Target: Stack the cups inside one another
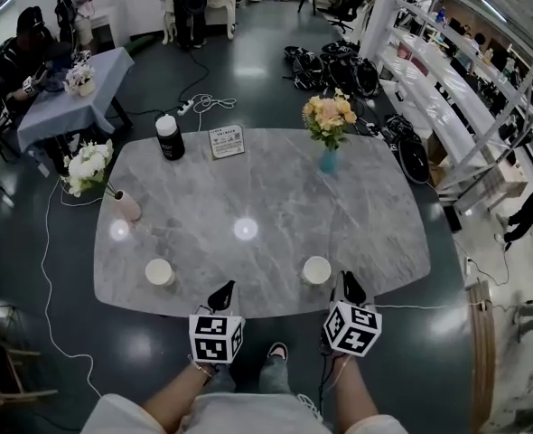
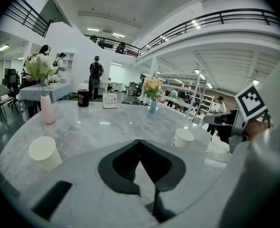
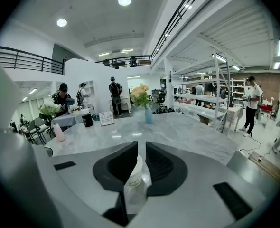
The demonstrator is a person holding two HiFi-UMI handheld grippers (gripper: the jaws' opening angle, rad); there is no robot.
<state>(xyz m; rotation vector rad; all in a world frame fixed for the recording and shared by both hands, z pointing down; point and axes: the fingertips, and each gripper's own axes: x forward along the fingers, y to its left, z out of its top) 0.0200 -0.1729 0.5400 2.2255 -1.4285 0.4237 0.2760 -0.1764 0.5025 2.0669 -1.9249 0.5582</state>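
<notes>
Two white paper cups are on the grey marble table (image 1: 275,179), near its front edge. The left cup (image 1: 159,271) (image 2: 44,151) stands upright by itself, left of my left gripper (image 1: 223,289) (image 2: 139,142), whose jaws are shut on nothing. My right gripper (image 1: 349,285) (image 3: 139,148) is at the right side of the right cup (image 1: 317,269) (image 2: 182,137). In the right gripper view this cup (image 3: 136,184) sits between the narrow jaws, and its wall is pinched.
At the table's far side are a black canister (image 1: 169,137), a sign card (image 1: 227,142) and a blue vase of flowers (image 1: 328,159). A pink vase (image 1: 127,205) stands at the left edge. Cables (image 1: 199,105) lie on the floor beyond, and shelving (image 1: 447,89) runs along the right.
</notes>
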